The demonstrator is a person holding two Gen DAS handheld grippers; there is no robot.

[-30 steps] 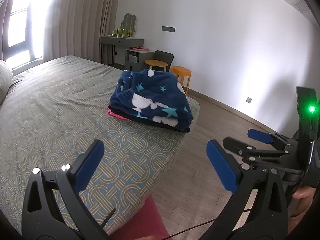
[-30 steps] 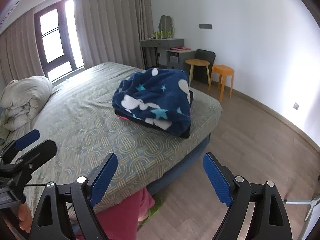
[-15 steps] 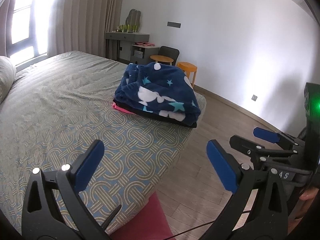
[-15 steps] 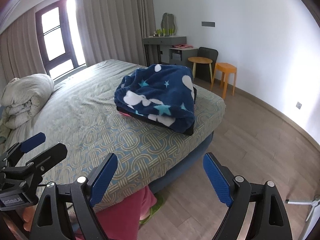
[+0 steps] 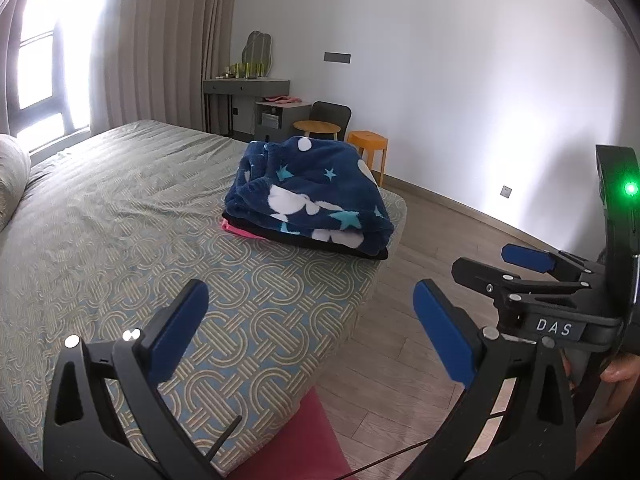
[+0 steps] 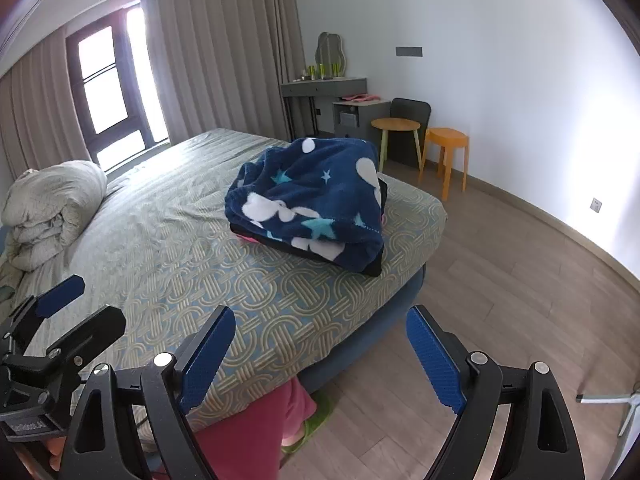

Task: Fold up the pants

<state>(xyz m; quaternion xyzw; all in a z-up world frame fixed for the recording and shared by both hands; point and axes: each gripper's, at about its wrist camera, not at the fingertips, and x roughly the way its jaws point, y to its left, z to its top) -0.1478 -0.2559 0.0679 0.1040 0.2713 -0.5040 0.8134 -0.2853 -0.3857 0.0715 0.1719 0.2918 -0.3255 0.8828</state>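
Nearer now, right gripper (image 5: 516,272) reads "DAS", fingers (image 5: 528,259) apart.

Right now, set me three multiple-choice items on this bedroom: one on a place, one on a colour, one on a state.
1. Where does the star-print pile lie?
A. on the floor
B. near the bed's foot corner
C. on the desk

2. What colour is the stool by the wall?
A. orange
B. green
C. white

3. How do the jaws of the left gripper and right gripper stand?
A. both shut
B. one clamps cloth
C. both open, empty

Answers: B, the pile rests on the patterned cover by the corner; A, its seat and legs are orange; C, wide gaps show between the blue pads, holding nothing.
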